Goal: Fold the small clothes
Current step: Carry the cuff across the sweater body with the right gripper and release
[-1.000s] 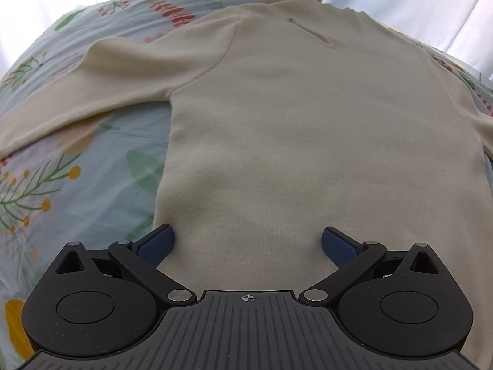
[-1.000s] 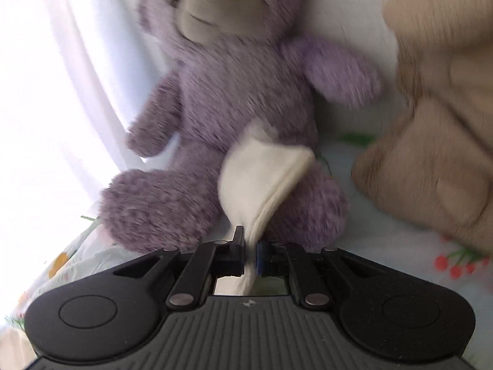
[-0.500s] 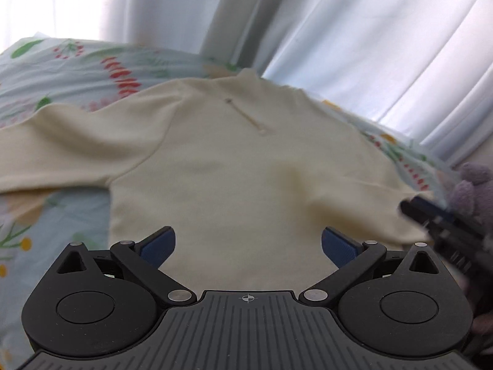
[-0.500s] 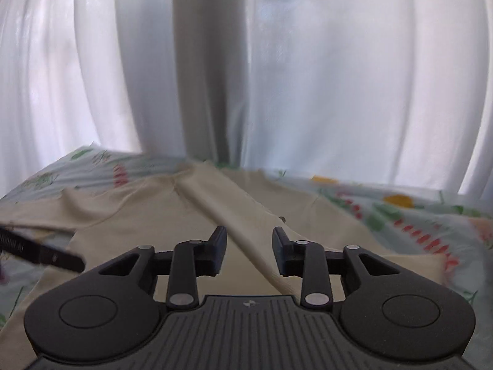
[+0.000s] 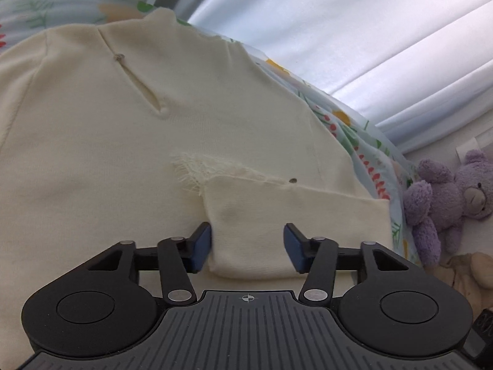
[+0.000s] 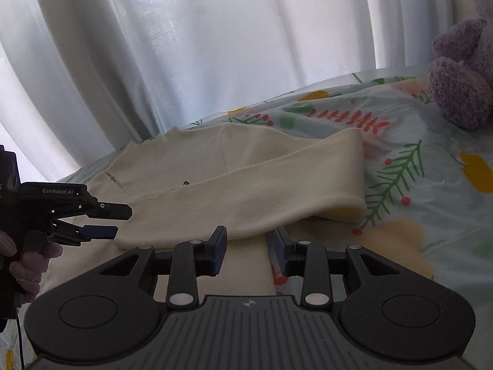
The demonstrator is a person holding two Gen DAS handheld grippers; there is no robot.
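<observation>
Cream knit top (image 5: 107,160) is spread flat on the floral bed (image 6: 431,191), 1 sleeve (image 6: 277,191) laid across it. Soft, light, limp cloth is judged best pinched at the cuff (image 5: 252,240). Both grippers' jaws are seen apart, empty.

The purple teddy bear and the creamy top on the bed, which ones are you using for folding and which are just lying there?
For the folding:
- cream top, with one sleeve folded across it
- left gripper, open
- right gripper, open

Just lying about:
- purple teddy bear
- beige soft toy
- floral bedsheet
- white curtain
</observation>
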